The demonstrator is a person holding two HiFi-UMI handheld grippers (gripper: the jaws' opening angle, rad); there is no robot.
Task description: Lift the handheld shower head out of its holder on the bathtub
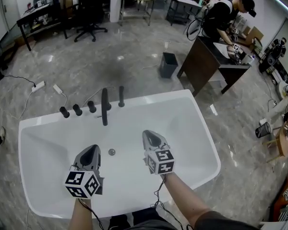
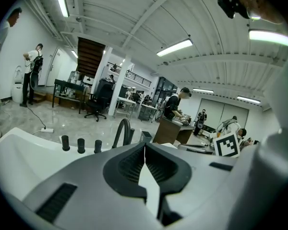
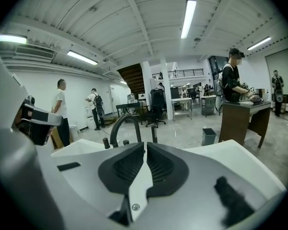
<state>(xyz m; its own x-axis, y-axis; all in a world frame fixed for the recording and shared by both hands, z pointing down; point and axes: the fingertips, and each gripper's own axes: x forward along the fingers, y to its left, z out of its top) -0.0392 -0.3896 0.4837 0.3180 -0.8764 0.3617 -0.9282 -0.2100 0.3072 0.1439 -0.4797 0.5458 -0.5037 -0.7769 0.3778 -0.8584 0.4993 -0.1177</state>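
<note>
The black handheld shower head [image 1: 121, 96] stands upright in its holder on the far rim of the white bathtub [image 1: 192, 123], just right of the arched black faucet [image 1: 104, 107]. Three black knobs [image 1: 77, 109] line the rim to the left. Both grippers hover over the tub's near half, well short of the shower head. My left gripper [image 1: 92, 150] is shut and empty; in the left gripper view its jaws [image 2: 144, 147] meet below the faucet [image 2: 121, 131]. My right gripper [image 1: 151, 134] is also shut and empty, pointing toward the faucet [image 3: 125, 126] and shower head [image 3: 154, 134].
The drain [image 1: 112, 152] lies between the grippers. Beyond the tub a black bin [image 1: 168, 64] stands on the marble floor beside a dark desk [image 1: 206, 61] where a person works. A power strip and cables [image 1: 38, 86] lie at the left.
</note>
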